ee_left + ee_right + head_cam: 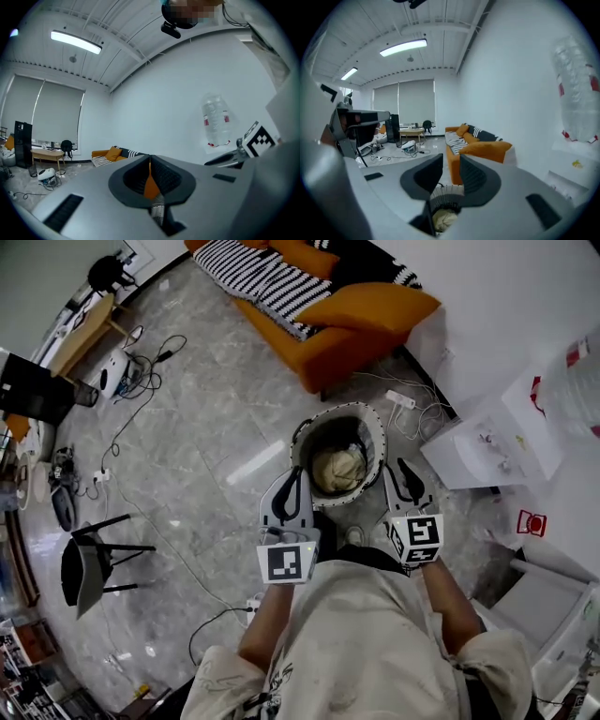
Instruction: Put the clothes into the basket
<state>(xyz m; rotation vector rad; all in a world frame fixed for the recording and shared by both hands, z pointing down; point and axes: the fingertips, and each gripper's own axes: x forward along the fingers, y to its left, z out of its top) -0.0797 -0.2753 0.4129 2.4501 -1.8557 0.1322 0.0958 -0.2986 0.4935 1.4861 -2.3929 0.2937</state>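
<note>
A round woven basket [373, 432] stands on the marble floor just ahead of me, and a cream garment [337, 468] lies bundled inside it. My left gripper [296, 476] hovers at the basket's near left rim; in the left gripper view its jaws [150, 161] meet at the tips with nothing between them. At the near right rim my right gripper [404, 470] stands open and empty. The right gripper view looks level past its jaws [451, 164], with the basket [449, 193] and the cream garment [443, 219] low between them.
An orange sofa [352, 334] with a striped blanket [258, 277] stands beyond the basket. A white cabinet [487, 451] sits to the right, with a power strip and cables [401, 399] by the wall. A black chair [89, 563] stands at the left.
</note>
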